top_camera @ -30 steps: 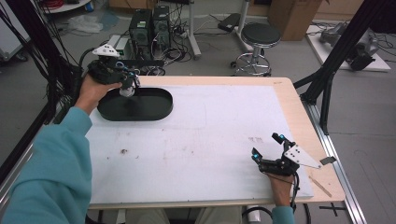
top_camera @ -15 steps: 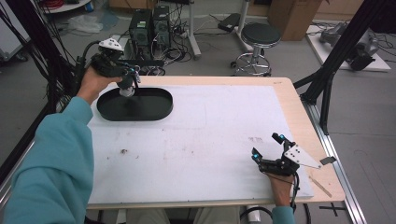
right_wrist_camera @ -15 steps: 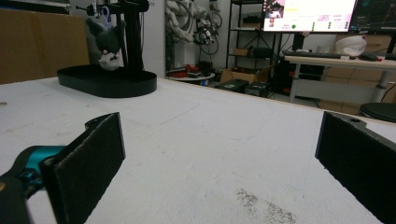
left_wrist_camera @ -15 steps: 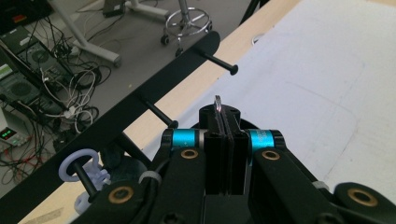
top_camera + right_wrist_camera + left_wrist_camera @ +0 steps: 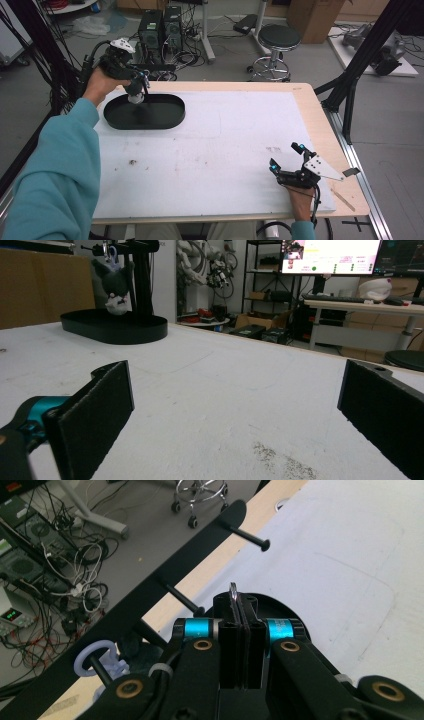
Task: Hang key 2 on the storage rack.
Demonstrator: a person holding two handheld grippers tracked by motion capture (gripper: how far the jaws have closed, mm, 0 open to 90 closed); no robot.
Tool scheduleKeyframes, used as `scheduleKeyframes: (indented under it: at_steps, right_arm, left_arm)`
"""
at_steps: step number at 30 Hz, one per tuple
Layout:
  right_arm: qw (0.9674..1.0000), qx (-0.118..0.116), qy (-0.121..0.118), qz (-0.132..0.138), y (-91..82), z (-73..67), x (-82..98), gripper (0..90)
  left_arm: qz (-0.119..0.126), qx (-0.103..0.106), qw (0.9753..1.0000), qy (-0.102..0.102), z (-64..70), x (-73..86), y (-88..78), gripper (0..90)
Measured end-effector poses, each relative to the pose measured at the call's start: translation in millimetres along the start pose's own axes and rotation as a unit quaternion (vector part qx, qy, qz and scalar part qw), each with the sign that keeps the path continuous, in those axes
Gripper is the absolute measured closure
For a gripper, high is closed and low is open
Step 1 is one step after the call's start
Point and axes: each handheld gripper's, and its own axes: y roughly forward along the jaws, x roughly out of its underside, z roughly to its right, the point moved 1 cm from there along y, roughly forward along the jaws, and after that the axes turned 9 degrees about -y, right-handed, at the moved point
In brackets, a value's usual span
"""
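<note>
A black hanging rack stands at the table's far left on an oval base; its crossbar carries several pegs. A small dark plush keychain hangs from the bar by a lavender ring, over the base. My left gripper is held up at the bar, just above the plush. Its jaws are shut, with a thin metal ring pinched between them. My right gripper rests on the white mat at the near right, jaws wide open and empty.
The white mat covers the wooden table. A stool and computer towers stand on the floor beyond the far edge. A black frame leg rises by the right edge.
My left hand and gripper have risen and shifted slightly toward the far edge at the rack. The plush has barely moved. The right gripper has stayed still.
</note>
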Motion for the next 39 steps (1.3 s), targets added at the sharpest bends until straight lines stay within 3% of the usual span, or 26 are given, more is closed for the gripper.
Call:
scheduleKeyframes:
  at_steps: [9,39]
  right_arm:
    - [1.0,0.001,-0.002,0.0,0.1,0.4,0.0,0.6]
    - [1.0,0.001,-0.001,0.0,-0.1,0.0,0.0,0.6]
  left_arm:
    - [-0.008,0.003,1.0,-0.004,-5.4,2.8,7.9,88.3]
    - [-0.002,0.007,0.9996,-0.027,-17.9,8.8,14.1,88.3]
